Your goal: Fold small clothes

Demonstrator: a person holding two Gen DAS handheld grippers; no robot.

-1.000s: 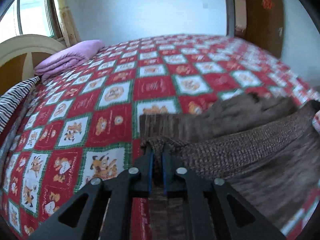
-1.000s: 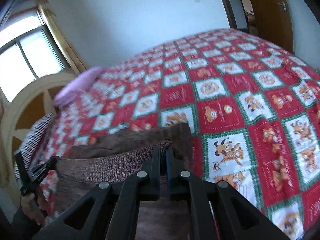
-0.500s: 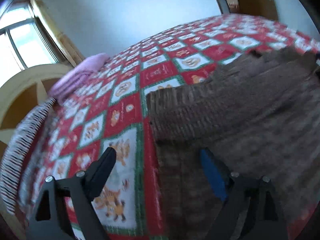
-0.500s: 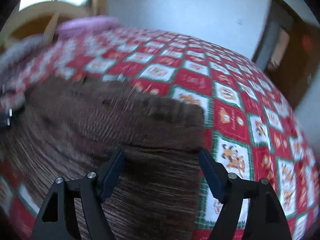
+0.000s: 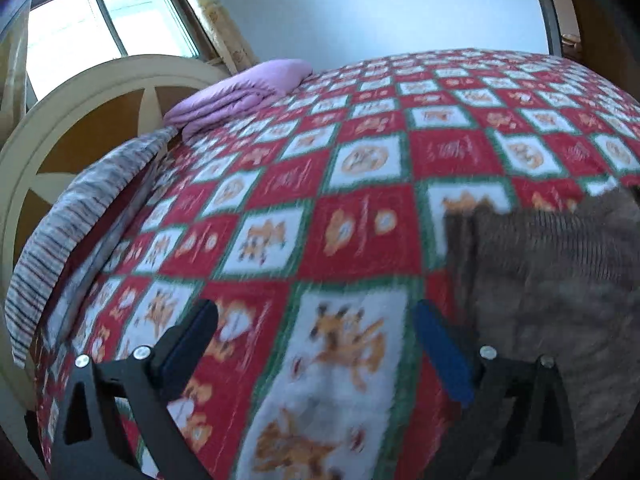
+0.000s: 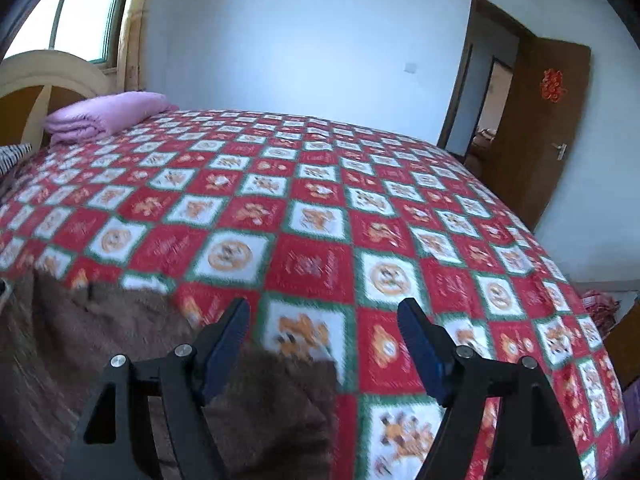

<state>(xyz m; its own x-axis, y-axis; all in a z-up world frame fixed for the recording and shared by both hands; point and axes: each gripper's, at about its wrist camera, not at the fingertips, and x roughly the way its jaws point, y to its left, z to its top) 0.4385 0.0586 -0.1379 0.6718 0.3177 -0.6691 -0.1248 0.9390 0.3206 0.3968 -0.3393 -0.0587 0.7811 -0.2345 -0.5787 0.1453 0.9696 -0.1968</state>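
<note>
The brown ribbed knit garment (image 5: 560, 280) is lying on the red, white and green checked bedspread with cartoon animal squares (image 5: 360, 168), released by both tools. In the left wrist view, the left gripper (image 5: 316, 324) is standing with its jaws spread wide, having just been opening further, and nothing is sitting between them except bare bedspread; the garment is lying off to the right of the jaws, its edge just beside the blue-padded right finger (image 5: 436, 344), and whether cloth and finger touch cannot be told through the blur. In the right wrist view, the right gripper (image 6: 324, 324) is also standing released, its jaws having just been opening; the same garment (image 6: 100, 340) is lying to the lower left, spreading under and behind the left finger (image 6: 224, 340), with one brown corner reaching into the lower part of the gap between the fingers without being pinched. Farther up the bed, a folded lilac blanket (image 5: 244, 92) is resting near the cream and brown wooden headboard (image 5: 80, 120), and a grey striped cloth (image 5: 80, 208) is draping along the bed's left edge. A window (image 5: 92, 20) is letting in light behind the headboard, and in the right wrist view a brown wooden door (image 6: 548, 120) is standing open beyond the bed.
</note>
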